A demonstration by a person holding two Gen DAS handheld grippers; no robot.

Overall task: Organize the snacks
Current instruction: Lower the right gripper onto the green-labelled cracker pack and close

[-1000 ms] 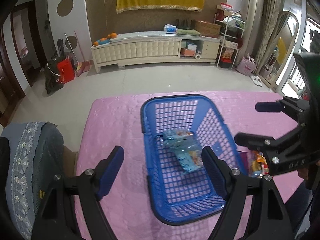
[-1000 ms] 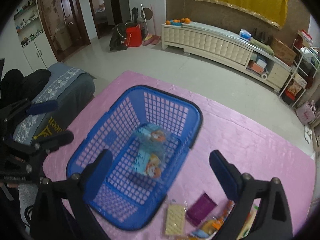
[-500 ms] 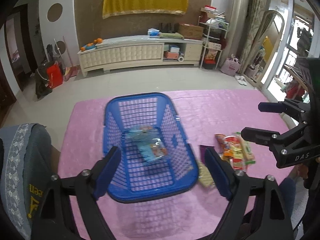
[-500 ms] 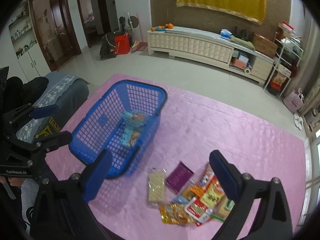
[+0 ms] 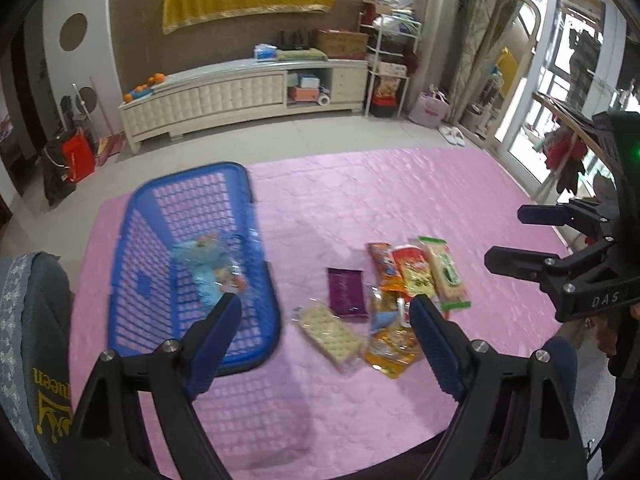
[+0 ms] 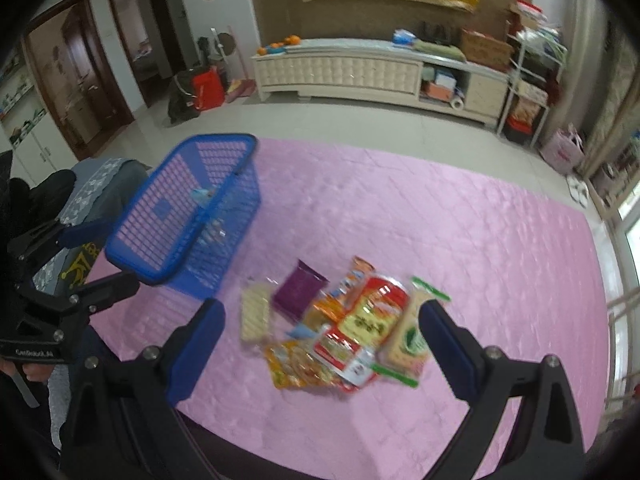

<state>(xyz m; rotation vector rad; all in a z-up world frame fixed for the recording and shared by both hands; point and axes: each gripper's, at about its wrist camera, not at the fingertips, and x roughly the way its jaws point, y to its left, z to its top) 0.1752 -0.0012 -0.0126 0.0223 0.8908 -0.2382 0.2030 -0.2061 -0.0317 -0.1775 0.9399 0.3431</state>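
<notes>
Left tongs (image 5: 325, 322) spread wide, empty; right tongs (image 6: 322, 326) likewise, above snacks (image 6: 352, 328).

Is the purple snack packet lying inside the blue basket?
No, the purple packet lies flat on the pink cloth, apart from the blue basket, beside the other loose snacks.
</notes>
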